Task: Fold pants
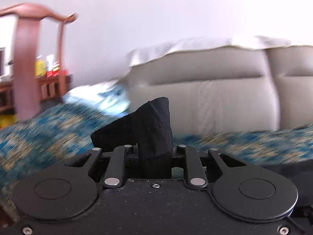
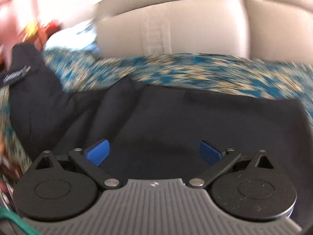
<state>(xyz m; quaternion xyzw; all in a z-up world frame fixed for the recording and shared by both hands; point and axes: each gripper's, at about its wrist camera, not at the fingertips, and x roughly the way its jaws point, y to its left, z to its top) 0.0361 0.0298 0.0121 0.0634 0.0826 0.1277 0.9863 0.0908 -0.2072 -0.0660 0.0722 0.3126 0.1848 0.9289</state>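
left gripper (image 1: pixel 154 152) clamped on a soft, floppy pants (image 2: pixel 176 117) bunch; right gripper (image 2: pixel 154 152) jaws wide apart over them, grab the far hem

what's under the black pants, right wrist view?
The blue and tan patterned cover shows around the black pants and runs beneath them. Anything else under the fabric is hidden.

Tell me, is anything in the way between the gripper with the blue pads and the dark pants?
Nothing visible is in the way. The right gripper is open, with the dark pants spread right beneath it on the patterned blanket. The left gripper already pinches a fold of the pants.
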